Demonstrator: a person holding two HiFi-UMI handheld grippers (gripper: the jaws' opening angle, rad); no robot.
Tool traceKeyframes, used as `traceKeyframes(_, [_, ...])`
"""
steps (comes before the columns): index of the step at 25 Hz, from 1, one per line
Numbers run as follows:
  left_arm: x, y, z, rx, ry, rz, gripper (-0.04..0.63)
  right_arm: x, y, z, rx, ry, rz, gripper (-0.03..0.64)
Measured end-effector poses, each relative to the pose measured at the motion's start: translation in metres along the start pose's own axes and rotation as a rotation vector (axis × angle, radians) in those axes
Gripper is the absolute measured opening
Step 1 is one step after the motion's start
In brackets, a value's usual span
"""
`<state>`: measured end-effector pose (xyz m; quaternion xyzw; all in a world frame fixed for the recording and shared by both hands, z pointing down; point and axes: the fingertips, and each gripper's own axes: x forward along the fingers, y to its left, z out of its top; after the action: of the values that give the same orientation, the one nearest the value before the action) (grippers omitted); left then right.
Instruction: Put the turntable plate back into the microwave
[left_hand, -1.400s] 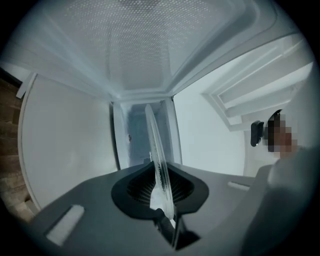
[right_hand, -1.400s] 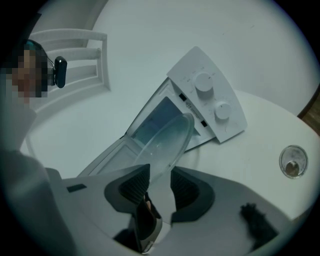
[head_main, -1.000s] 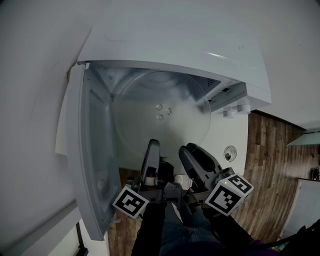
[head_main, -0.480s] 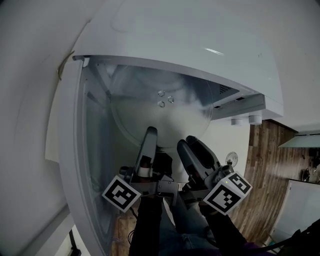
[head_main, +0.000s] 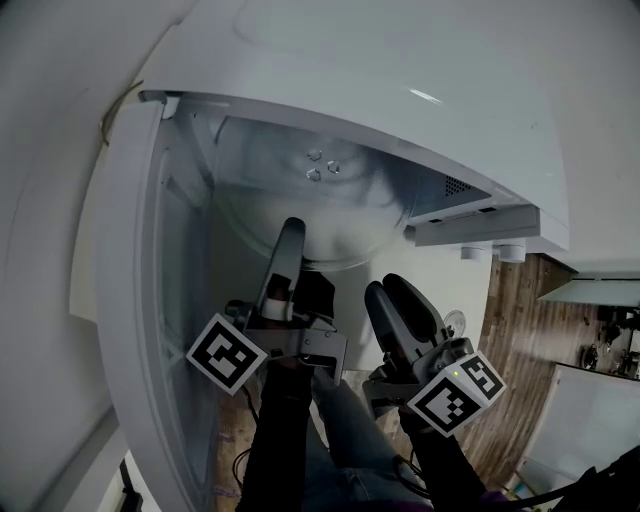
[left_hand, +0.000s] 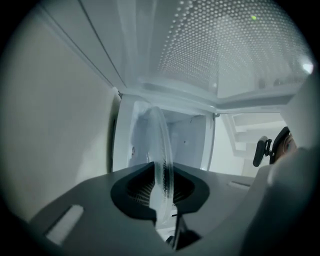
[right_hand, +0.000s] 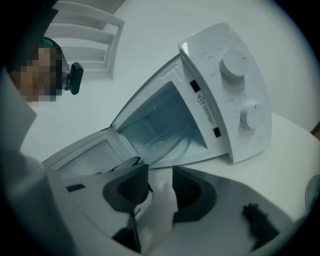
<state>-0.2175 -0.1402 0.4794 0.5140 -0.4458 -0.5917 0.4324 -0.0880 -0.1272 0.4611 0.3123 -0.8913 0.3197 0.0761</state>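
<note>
The job is well on but, by my reading, not finished. The microwave (head_main: 400, 80) stands with its door (head_main: 150, 300) swung wide. The glass plate (head_main: 340, 200) lies mostly inside the cavity, and its near rim reaches the mouth of the microwave. The left gripper (head_main: 292, 232) has its jaws narrow and clamped on that near rim. Its own view shows the plate (left_hand: 162, 150) edge-on between the pads and running on into the microwave. The right gripper (head_main: 392, 290) hangs just outside the microwave, below its mouth and clear of the plate. Its jaws are spread wide with nothing between them, which the right gripper view (right_hand: 160, 185) confirms.

What seems left is to ease the plate fully in, settle it on the hub at the cavity floor, let go and draw the left gripper out. I cannot tell from these views whether the plate already rests on the hub.

A second ago the two grippers sat side by side at the plate's near rim. Since then the left one has pushed toward the microwave, carrying the plate deeper. The right one has fallen behind it, out from the microwave, and its jaws have just been opening, empty.
</note>
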Motion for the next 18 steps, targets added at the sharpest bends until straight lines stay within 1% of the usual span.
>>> traceKeyframes(3, [0.008, 0.003, -0.001, 0.008, 0.014, -0.001, 0.054, 0.006, 0.002, -0.008, 0.015, 0.012, 0.001, 0.156])
traceKeyframes(5, [0.013, 0.004, 0.000, 0.011, 0.018, -0.007, 0.054, 0.010, 0.003, -0.011, -0.003, 0.021, -0.010, 0.150])
traceKeyframes(8, [0.022, 0.006, 0.005, -0.001, 0.011, -0.013, 0.054, 0.015, -0.001, -0.017, -0.058, 0.042, -0.049, 0.057])
traceKeyframes(9, [0.026, 0.006, 0.006, -0.008, 0.010, -0.014, 0.055, 0.016, -0.003, -0.019, -0.071, 0.052, -0.060, 0.046])
traceKeyframes(13, [0.038, 0.007, 0.009, 0.010, 0.024, -0.011, 0.057, 0.019, -0.008, -0.026, -0.104, 0.075, -0.081, 0.020])
traceKeyframes(16, [0.045, 0.010, 0.009, -0.005, 0.036, -0.007, 0.058, 0.023, -0.008, -0.033, -0.133, 0.100, -0.086, 0.012])
traceKeyframes(18, [0.050, 0.011, 0.008, 0.000, 0.039, -0.006, 0.058, 0.027, -0.008, -0.033, -0.139, 0.100, -0.084, 0.011])
